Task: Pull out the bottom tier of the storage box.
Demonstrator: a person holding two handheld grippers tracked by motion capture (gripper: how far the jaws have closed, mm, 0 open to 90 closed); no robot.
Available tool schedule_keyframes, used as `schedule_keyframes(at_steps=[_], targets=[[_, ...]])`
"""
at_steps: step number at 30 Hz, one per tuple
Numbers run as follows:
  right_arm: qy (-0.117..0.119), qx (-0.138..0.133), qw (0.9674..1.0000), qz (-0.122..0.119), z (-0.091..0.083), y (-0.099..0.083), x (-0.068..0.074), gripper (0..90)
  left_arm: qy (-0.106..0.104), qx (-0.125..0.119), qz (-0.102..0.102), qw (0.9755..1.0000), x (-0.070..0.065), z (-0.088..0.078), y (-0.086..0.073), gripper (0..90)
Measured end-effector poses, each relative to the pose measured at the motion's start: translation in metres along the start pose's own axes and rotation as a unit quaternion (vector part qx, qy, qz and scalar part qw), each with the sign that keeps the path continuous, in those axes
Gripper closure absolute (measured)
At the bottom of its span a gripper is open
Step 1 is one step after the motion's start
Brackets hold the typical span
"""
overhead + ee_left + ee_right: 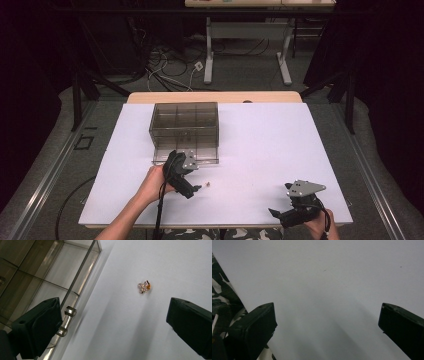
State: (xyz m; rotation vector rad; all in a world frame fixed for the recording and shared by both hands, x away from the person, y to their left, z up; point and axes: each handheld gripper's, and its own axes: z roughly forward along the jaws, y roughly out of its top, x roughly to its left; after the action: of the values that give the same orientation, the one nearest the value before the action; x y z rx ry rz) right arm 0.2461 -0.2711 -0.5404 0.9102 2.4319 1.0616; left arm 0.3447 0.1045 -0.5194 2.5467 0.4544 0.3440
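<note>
A small gold brooch set with clear stones (144,287) lies on the white table top (260,150); it is a tiny speck (208,184) in the high view. My left gripper (197,189) is just left of it, low over the table. In the left gripper view that gripper (113,313) is open, its jaws wide apart and the brooch ahead, beyond them, nearer the right one. A smoky clear compartment box (185,127) stands behind it, and its edge (50,272) is beside the left jaw. My right gripper (275,213) rests open near the front right edge, holding nothing (325,315).
The box's low front tray (186,156) lies right behind the left hand; small metal clasps (67,315) sit on its rim. Camouflage cloth (219,297) shows past the table's front edge. Another table (247,40) and floor cables (170,70) lie beyond.
</note>
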Motion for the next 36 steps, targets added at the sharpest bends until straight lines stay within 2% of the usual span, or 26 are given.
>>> schedule_keyframes(at_steps=[2, 4, 7, 14, 23, 24, 26, 36], targets=[[-0.001, 0.001, 1.0, 0.001, 0.0, 0.0, 0.0, 0.6, 0.007, -0.006, -0.003, 1.0, -0.001, 0.001, 0.0, 0.0], [0.0, 0.008, 1.0, 0.001, -0.002, 0.0, 0.0, 0.6, 0.0, -0.004, -0.003, 1.0, -0.001, 0.002, 0.001, 0.0], [0.001, 0.008, 1.0, -0.001, -0.002, 0.0, -0.001, 0.6, 0.003, -0.006, -0.006, 1.0, -0.002, 0.004, 0.002, 0.0], [0.0, 0.005, 1.0, 0.0, -0.001, 0.0, 0.0, 0.6, -0.003, -0.004, -0.012, 0.9999, -0.003, 0.006, 0.003, 0.0], [0.001, 0.008, 1.0, -0.002, -0.001, 0.0, 0.0, 0.6, -0.002, 0.0, -0.009, 1.0, -0.007, 0.011, 0.006, 0.0], [-0.001, -0.005, 1.0, 0.001, 0.0, 0.0, 0.0, 0.6, -0.003, 0.0, -0.009, 1.0, -0.008, 0.011, 0.006, 0.0], [-0.002, 0.006, 1.0, -0.001, -0.001, 0.0, 0.0, 0.6, -0.005, 0.0, -0.01, 0.9999, -0.008, 0.012, 0.006, 0.0], [-0.002, 0.006, 1.0, 0.0, -0.001, 0.0, -0.001, 0.6, -0.002, 0.003, -0.012, 0.9999, -0.009, 0.016, 0.006, 0.0]])
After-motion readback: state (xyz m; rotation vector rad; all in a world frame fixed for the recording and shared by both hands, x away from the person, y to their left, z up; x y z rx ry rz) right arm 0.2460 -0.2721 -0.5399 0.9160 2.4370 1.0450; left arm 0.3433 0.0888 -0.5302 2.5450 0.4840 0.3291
